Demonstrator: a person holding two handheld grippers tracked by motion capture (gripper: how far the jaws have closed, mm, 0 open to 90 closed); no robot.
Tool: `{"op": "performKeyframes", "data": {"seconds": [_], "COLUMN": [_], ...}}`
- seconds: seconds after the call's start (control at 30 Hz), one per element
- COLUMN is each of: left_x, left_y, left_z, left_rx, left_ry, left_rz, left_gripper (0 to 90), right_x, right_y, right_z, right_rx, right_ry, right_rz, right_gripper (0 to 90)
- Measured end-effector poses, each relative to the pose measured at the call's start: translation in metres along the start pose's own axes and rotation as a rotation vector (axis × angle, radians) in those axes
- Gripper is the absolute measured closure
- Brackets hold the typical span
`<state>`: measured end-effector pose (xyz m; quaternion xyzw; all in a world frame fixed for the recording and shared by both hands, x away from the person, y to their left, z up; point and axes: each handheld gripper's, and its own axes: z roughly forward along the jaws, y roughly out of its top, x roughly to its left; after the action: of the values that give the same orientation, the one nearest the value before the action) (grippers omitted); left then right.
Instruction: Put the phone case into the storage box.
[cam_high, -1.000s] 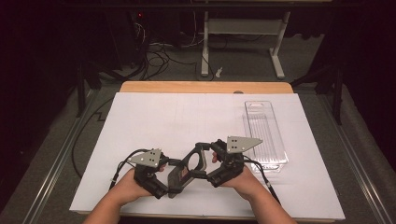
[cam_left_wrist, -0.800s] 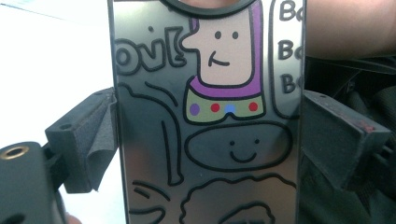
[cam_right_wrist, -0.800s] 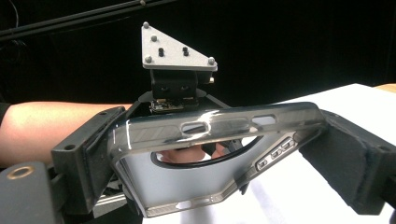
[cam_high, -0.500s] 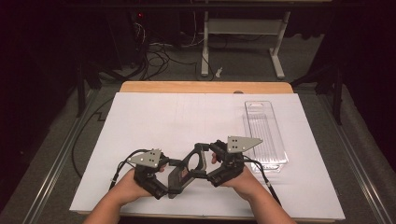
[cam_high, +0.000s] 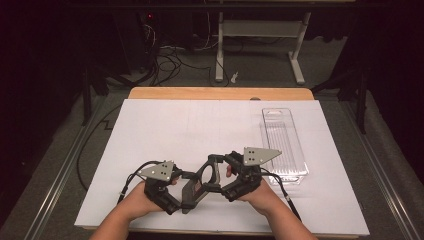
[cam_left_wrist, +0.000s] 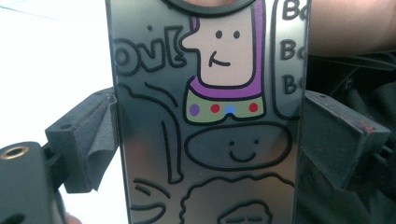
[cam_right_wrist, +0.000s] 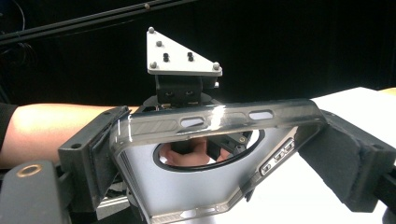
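A dark translucent phone case (cam_high: 200, 181) with a round cutout is held just above the white sheet near the front edge. In the left gripper view its back (cam_left_wrist: 205, 93) carries cartoon doodles, among them a purple-hooded figure. My left gripper (cam_high: 186, 194) (cam_left_wrist: 208, 135) is shut on the case's sides, both pads pressed against it. My right gripper (cam_high: 221, 175) (cam_right_wrist: 219, 149) is shut on the case's other end, beside the cutout (cam_right_wrist: 205, 151). The left gripper's grey plate (cam_right_wrist: 180, 53) faces the right gripper's camera just beyond the case.
A clear plastic tray (cam_high: 282, 145) lies on the right part of the white sheet (cam_high: 190, 125), close to the right hand. The wooden table edge (cam_high: 220, 93) runs along the back. Beyond it are desk legs (cam_high: 218, 45) and cables on the floor.
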<state>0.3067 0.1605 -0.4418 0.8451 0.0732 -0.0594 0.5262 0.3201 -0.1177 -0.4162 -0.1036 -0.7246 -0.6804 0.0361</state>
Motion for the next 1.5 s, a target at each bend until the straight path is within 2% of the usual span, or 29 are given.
{"op": "performKeyframes", "data": {"seconds": [0.37, 0.97, 1.13, 1.5], "left_x": [-0.0004, -0.0021, -0.002, -0.0019], "left_y": [-0.0002, 0.0004, 0.0013, 0.0026], "left_z": [0.0009, 0.0025, 0.0017, 0.0015], "left_rx": [-0.001, 0.014, 0.01, -0.008], "left_ry": [0.012, 0.039, 0.051, 0.067], "left_rz": [0.005, 0.015, -0.003, -0.032], "left_gripper": [12.7, 12.4, 12.0, 0.8], "right_x": [0.0024, 0.004, 0.0042, 0.004], "right_y": [0.0007, 0.0005, 0.001, 0.0021], "right_z": [-0.0003, 0.0001, -0.0008, -0.0034], "right_rx": [0.006, 0.009, 0.003, -0.005], "right_ry": [-0.022, -0.036, -0.042, -0.055], "right_rz": [0.02, 0.017, 0.017, 0.016], "right_gripper": [13.6, 14.2, 14.2, 14.3]}}
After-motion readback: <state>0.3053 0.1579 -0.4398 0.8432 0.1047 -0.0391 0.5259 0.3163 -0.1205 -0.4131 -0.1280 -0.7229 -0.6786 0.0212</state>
